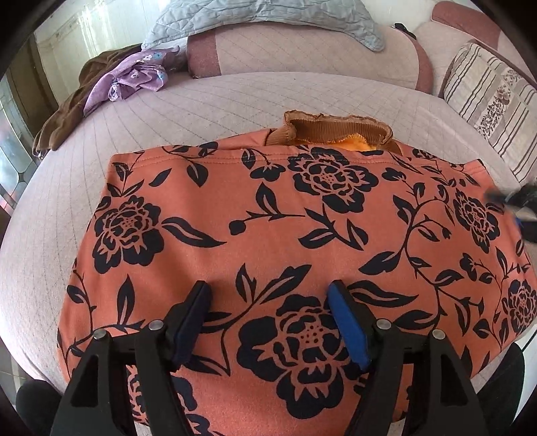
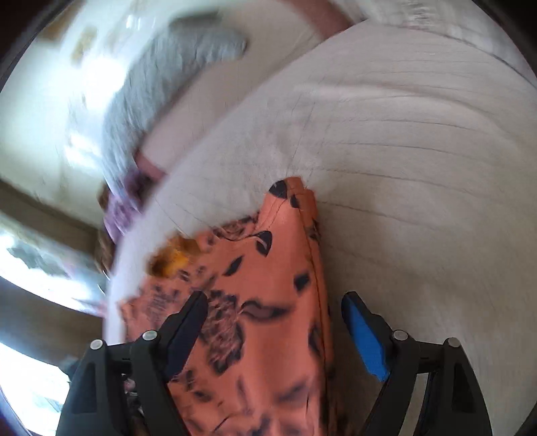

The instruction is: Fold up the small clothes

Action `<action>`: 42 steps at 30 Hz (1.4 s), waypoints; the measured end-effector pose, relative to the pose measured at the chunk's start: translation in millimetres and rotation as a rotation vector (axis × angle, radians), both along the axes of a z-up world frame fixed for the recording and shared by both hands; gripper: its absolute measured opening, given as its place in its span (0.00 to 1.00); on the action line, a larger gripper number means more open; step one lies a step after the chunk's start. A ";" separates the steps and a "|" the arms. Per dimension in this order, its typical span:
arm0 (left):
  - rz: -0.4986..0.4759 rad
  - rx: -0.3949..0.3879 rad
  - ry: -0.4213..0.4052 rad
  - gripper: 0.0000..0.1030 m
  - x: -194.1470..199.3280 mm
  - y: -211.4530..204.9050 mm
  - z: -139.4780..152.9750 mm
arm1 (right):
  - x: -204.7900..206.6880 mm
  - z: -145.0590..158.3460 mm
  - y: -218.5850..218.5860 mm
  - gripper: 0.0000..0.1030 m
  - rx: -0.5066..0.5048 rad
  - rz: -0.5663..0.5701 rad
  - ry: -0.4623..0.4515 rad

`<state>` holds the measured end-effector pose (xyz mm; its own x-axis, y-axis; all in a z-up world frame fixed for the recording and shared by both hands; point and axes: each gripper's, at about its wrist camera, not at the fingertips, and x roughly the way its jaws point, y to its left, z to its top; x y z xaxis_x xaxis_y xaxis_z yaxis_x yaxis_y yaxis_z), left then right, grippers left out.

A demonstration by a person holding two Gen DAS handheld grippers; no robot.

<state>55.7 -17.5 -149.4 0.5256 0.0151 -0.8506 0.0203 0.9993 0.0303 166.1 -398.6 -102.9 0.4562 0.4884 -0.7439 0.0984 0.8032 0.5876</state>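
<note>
No brand, label or readable writing shows anywhere. The orange flowered garment (image 1: 285, 234) lies spread flat on the pale quilted bed (image 1: 235, 97), its near edge hanging toward the camera. A brown knitted piece (image 1: 335, 129) with a yellow lining pokes out from under its far edge.

The left tongs (image 1: 268, 295) hover over the garment with the jaws apart, nothing clamped between them. The left view alone shows a purple cloth (image 1: 134, 72) on a brown one at the bed's far left, a grey quilt (image 1: 268, 16) and a striped cushion (image 1: 486, 100).

The right view is blurred. The right tongs (image 2: 273, 302) are released, straddling the garment's (image 2: 268, 302) hemmed right edge, with bare bed (image 2: 419, 167) open beyond it.
</note>
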 end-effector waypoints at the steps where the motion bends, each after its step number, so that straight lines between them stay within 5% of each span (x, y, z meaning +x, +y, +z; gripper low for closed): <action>1: -0.003 -0.001 0.001 0.71 0.3 0.6 0.1 | 7.2 -3.0 6.7 0.21 -0.033 0.026 0.025; 5: 0.001 0.000 -0.009 0.74 -0.4 -0.4 -1.5 | 0.4 13.6 25.6 0.22 -0.204 0.029 -0.040; 8: 0.001 0.002 -0.011 0.74 -1.0 -0.1 -1.5 | -6.9 -4.6 6.0 0.52 -0.112 -0.096 0.022; 9: 0.000 -0.005 -0.010 0.74 -0.7 1.0 -1.6 | -14.7 -0.4 3.4 0.72 -0.079 -0.123 0.006; 11: -0.001 -0.002 -0.013 0.74 -1.0 0.9 -1.6 | -27.7 13.2 6.4 0.85 -0.146 -0.139 -0.024; 13: 0.004 0.000 -0.017 0.75 -1.6 0.9 -1.6 | -48.5 31.7 8.9 0.85 -0.155 -0.144 -0.075; 17: 0.013 0.005 -0.021 0.75 -3.7 -1.2 -2.1 | -86.9 52.2 25.2 0.84 0.062 -0.064 -0.136; 21: 0.012 0.004 -0.014 0.75 -4.8 -3.2 -1.9 | -92.4 32.2 50.1 0.83 0.132 0.046 -0.085; 23: 0.008 0.001 -0.004 0.75 -4.5 -2.8 -1.0 | -85.4 2.8 41.0 0.79 0.116 -0.033 0.014; 25: 0.020 -0.016 0.007 0.75 -2.9 0.4 2.4 | -94.9 11.7 31.5 0.79 0.205 -0.131 -0.021; 30: 0.068 -0.098 -0.054 0.75 -22.1 7.9 22.1 | -146.4 37.0 43.9 0.81 0.238 -0.150 -0.130; 32: 0.055 -0.093 -0.082 0.75 -30.6 4.0 23.7 | -172.7 17.6 46.3 0.81 0.270 -0.185 -0.071; 34: -0.004 -0.033 -0.014 0.75 -26.8 -7.5 5.3 | -181.2 -12.9 43.3 0.82 0.289 -0.231 0.019; 36: -0.019 0.020 -0.047 0.78 -28.6 -13.4 3.2 | -179.5 -27.4 35.6 0.82 0.346 -0.278 0.041; 40: 0.021 -0.077 -0.090 0.77 -33.4 -5.7 30.3 | -162.8 -19.4 23.8 0.82 0.342 -0.352 -0.043; 42: 0.012 -0.057 -0.126 0.77 -36.6 -6.6 34.1 | -151.0 -23.4 19.2 0.82 0.350 -0.385 -0.045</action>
